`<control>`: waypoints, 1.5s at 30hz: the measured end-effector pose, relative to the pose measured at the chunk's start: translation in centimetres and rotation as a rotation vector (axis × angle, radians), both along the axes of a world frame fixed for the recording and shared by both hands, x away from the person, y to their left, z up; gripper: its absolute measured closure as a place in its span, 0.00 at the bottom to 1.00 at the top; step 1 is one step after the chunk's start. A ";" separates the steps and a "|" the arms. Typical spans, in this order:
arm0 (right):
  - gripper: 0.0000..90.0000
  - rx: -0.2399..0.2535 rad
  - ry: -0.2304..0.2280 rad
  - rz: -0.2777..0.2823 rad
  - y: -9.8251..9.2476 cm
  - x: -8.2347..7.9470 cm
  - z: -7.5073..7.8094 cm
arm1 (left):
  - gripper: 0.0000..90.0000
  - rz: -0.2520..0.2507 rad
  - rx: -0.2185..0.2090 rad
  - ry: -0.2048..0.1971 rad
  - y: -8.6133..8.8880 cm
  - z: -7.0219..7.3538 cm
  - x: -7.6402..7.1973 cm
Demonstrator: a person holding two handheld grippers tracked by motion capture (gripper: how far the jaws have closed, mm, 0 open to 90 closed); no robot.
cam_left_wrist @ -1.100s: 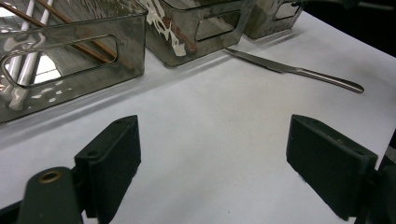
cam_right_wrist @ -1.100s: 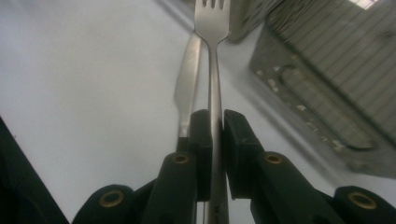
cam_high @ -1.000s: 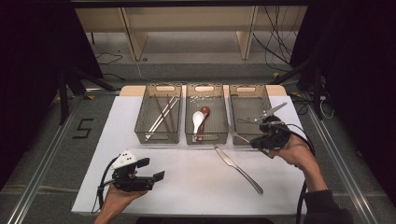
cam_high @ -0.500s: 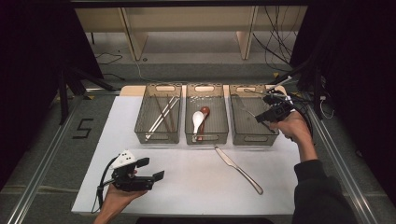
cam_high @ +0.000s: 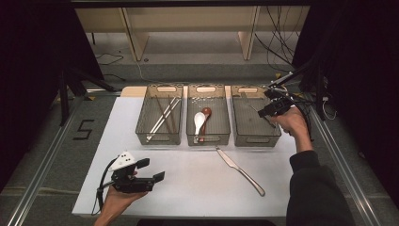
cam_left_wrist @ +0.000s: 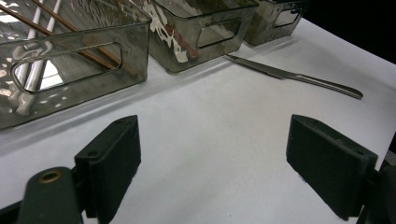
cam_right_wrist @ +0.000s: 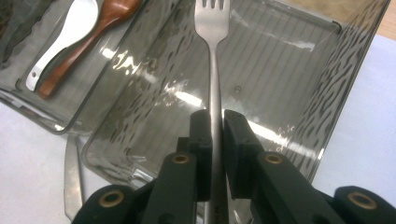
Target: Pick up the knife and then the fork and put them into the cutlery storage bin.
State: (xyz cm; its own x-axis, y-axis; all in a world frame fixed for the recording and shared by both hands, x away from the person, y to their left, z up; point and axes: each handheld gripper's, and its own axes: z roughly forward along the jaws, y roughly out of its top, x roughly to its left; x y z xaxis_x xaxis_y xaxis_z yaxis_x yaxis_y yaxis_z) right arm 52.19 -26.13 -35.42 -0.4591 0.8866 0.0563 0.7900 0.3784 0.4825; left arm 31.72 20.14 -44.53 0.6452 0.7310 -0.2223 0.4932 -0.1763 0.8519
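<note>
Fork (cam_right_wrist: 212,70): clamped in right gripper (cam_right_wrist: 214,126), carried from table edge to above empty right bin (cam_right_wrist: 299,60); release due next; left gripper (cam_left_wrist: 210,163) open, idle; knife (cam_high: 240,170) awaits.

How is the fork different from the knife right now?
The fork is pinched between the right gripper's jaws, held over the right-hand bin; the knife lies loose on the white table, with nothing touching it. The fork ends in prongs, the knife in a flat blade. Both are shiny silver metal.
</note>
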 end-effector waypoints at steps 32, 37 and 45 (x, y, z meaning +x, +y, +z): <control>0.92 -0.037 -0.004 -0.019 2.1 1.5 -1.5 | 0.19 0.006 -0.012 -0.015 0.1 0.0 0.0; 0.91 -0.061 -0.003 -0.016 2.8 1.7 -2.0 | 0.19 0.006 -0.014 -0.014 0.1 0.1 -0.1; 0.61 -0.029 -0.013 -0.010 3.3 1.7 -2.0 | 0.19 0.004 -0.016 -0.012 0.2 0.1 -0.1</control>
State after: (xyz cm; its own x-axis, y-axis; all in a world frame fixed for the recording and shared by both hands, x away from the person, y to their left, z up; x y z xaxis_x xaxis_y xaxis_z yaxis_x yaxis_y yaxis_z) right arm 53.94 -22.83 -37.40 -0.4505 0.8924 0.0244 0.7875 0.3843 0.4819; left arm 31.67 20.32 -44.47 0.6447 0.7303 -0.2260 0.4837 -0.1608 0.8603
